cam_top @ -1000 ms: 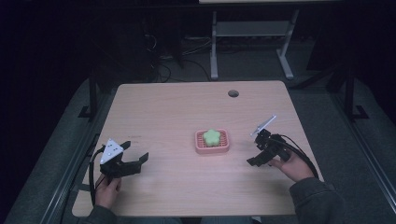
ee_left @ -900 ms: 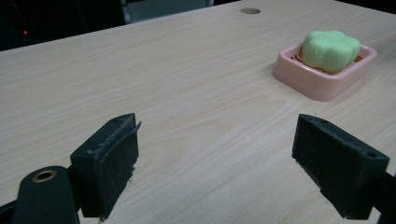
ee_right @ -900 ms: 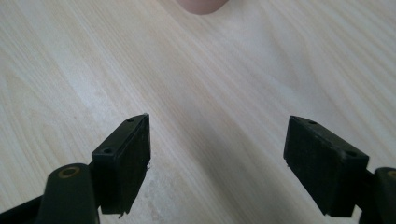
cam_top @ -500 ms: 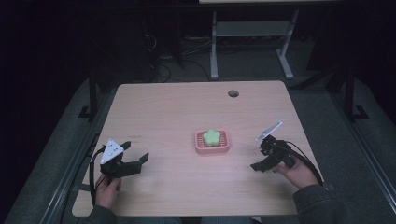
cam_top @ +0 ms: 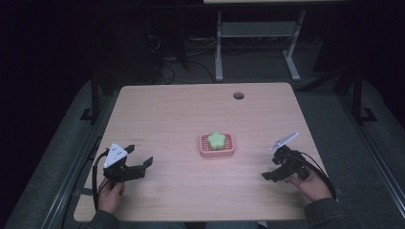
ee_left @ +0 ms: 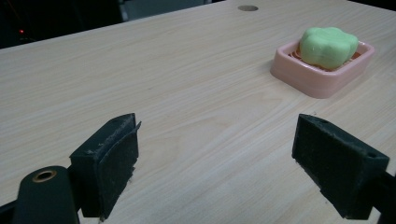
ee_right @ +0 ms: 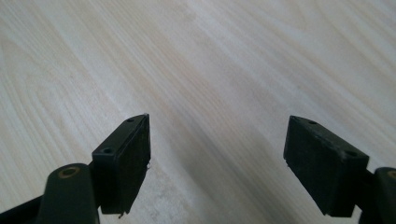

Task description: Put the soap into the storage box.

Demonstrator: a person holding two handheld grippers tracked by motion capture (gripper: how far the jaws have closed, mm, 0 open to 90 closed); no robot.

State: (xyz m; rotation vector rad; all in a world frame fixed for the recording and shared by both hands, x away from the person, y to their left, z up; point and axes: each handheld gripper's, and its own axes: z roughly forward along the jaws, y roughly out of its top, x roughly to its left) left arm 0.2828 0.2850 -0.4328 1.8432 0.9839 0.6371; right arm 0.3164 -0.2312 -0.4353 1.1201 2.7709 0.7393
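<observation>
A green flower-shaped soap (cam_top: 217, 140) (ee_left: 328, 44) lies in a pink soap dish (cam_top: 217, 150) (ee_left: 322, 81) near the middle of the wooden table (cam_top: 181, 119). My left gripper (cam_top: 139, 163) (ee_left: 224, 163) rests at the table's front left, open, its jaws wide apart with nothing between them, facing the dish from a distance. At the front right, my right gripper (cam_top: 270, 171) (ee_right: 217, 163) is open too, tilted down over bare wood, to the right of the dish and apart from it.
A round cable hole (cam_top: 238, 95) (ee_left: 248, 8) sits near the table's far edge. Beyond the table stand a metal frame's legs (cam_top: 218, 52) and cables on a dark floor. A hand holds each gripper at the front edge.
My right gripper has drawn back toward the front right edge, away from the dish. The left gripper has stayed put.
</observation>
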